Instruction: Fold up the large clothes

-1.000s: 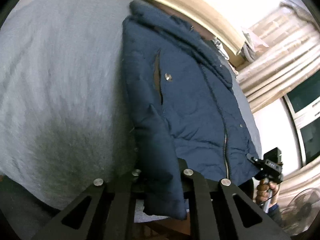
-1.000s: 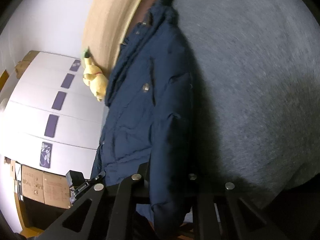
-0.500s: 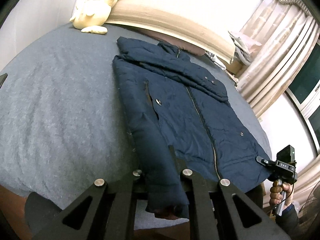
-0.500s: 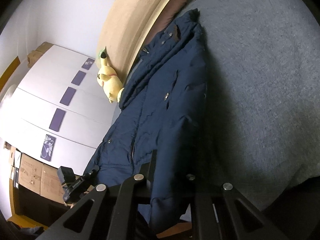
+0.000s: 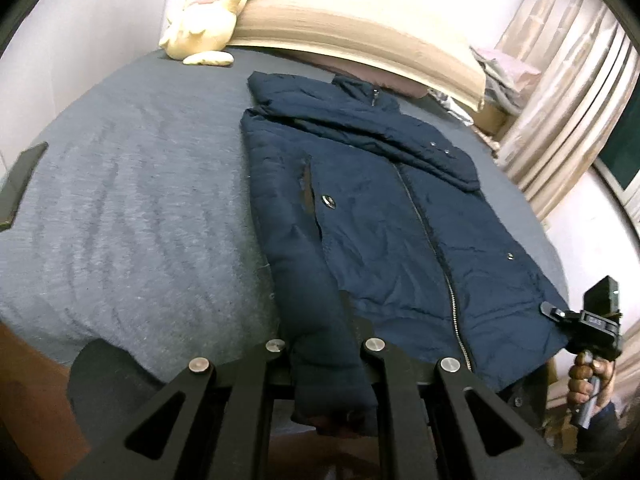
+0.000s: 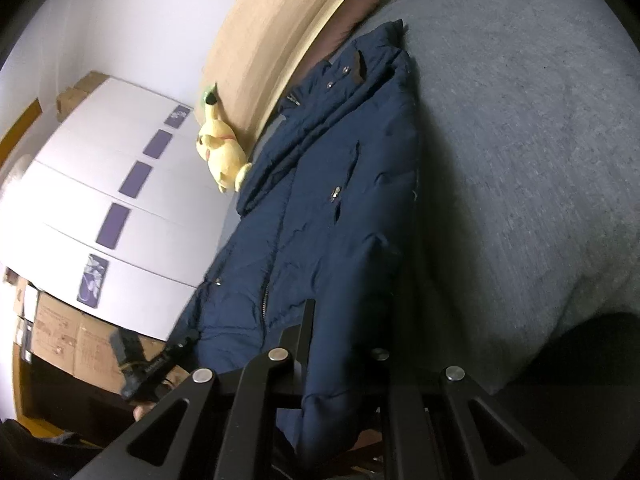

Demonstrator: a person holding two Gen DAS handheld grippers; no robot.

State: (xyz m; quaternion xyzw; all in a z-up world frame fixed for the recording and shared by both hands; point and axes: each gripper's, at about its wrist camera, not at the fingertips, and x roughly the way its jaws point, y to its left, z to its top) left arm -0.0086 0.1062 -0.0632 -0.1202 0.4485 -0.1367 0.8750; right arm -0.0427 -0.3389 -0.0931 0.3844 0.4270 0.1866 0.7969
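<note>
A dark blue padded jacket (image 5: 384, 208) lies front-up, zipped, on a grey bed (image 5: 132, 200), collar toward the headboard. It also shows in the right wrist view (image 6: 332, 216). My left gripper (image 5: 320, 344) is shut on the left sleeve's cuff end (image 5: 320, 320), which hangs between its fingers at the bed's foot edge. My right gripper (image 6: 340, 344) is shut on the right sleeve (image 6: 344, 320) the same way. The right gripper also shows in the left wrist view (image 5: 588, 320), held in a hand beside the hem.
A yellow plush toy (image 5: 208, 12) sits against the beige headboard (image 5: 360, 32). Curtains (image 5: 568, 100) hang at the right. White wardrobe doors (image 6: 100, 200) and cardboard boxes (image 6: 72, 340) stand beyond the bed's left side. A dark flat object (image 5: 20, 184) lies at the left bed edge.
Both views have pulled back and up from the jacket, so the headboard and plush toy now show. Both grippers stay shut on the sleeves.
</note>
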